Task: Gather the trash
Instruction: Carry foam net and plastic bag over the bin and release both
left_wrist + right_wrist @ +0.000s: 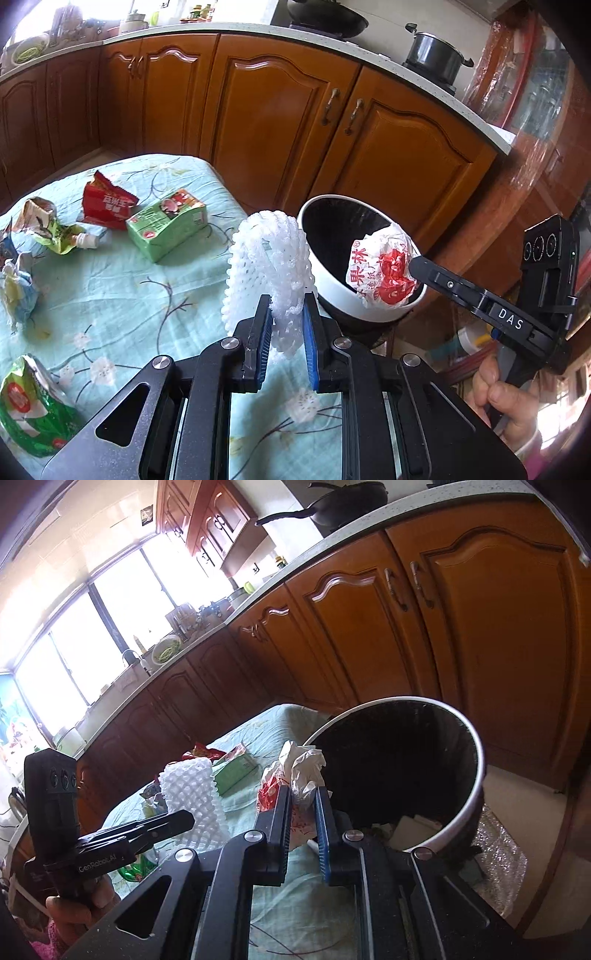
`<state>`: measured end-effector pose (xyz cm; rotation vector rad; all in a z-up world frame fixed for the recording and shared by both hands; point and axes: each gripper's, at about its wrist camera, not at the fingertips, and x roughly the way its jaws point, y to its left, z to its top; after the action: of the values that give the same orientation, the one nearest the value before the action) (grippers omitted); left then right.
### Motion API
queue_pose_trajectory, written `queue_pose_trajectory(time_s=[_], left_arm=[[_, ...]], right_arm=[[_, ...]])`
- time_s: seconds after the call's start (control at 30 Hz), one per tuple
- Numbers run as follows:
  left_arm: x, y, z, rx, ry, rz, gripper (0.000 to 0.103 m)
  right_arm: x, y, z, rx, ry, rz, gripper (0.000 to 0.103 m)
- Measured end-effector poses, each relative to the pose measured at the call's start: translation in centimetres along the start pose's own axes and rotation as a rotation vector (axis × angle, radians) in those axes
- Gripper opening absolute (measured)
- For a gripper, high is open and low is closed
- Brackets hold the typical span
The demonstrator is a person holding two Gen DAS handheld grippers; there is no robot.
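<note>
My left gripper (288, 306) is shut on a white foam fruit net (266, 266), held above the table's right edge beside the bin. The same foam net (194, 797) and left gripper (184, 819) show at the left in the right wrist view. My right gripper (303, 794) is shut on a crumpled white-and-red paper wrapper (301, 771) just left of the bin's rim. In the left wrist view that wrapper (380, 269) hangs over the bin's mouth from my right gripper (412, 264). The white bin (332, 280) has a black liner; some scraps lie at its bottom (410, 827).
On the light-green floral tablecloth (110, 288) lie a green carton (166, 225), a red snack bag (105, 203), a crumpled pouch with a cap (55, 229), a green wrapper (29, 406) and a bluish wrapper (16, 288). Wooden kitchen cabinets (277, 122) stand behind table and bin.
</note>
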<state>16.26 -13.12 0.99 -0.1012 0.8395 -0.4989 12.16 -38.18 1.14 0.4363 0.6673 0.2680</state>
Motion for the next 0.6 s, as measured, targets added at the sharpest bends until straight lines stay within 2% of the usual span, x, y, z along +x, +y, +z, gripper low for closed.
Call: queue_pose_trajectory(time_s=[0.27,0.6], left_arm=[[2.3,-3.5,1.3,0.045,0.014,-0.038,0.015],[5.3,-6.1,2.8,0.073,0.05,-0.06,0.015]], right_arm=[[-1.3,-2.8,0.6,0.031,-0.022,-0.049,0.013],[-1.0,-4.2,1.4,0.023,-0.033,-0.115,0.013]])
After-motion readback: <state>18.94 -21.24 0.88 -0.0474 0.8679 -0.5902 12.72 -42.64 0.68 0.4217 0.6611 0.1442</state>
